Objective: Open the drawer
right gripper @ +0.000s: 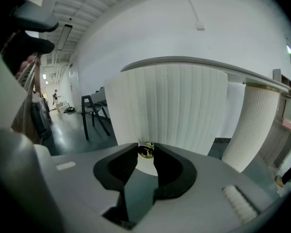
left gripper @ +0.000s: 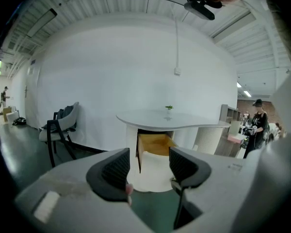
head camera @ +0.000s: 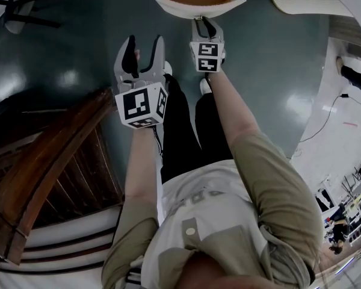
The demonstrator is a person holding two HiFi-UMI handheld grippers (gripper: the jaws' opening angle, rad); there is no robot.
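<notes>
Right claw [head camera: 204,21] nipped shut on the brass knob [right gripper: 146,151] of the drawer [head camera: 198,6], which stands partly out beneath the white worktop [left gripper: 169,119], apparently for a straight pull; left claw [head camera: 145,41] hangs back, agape and empty.

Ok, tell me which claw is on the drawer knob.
The right claw: its jaws pinch the brass knob on the ribbed drawer front. The left claw hangs open and empty.
</notes>
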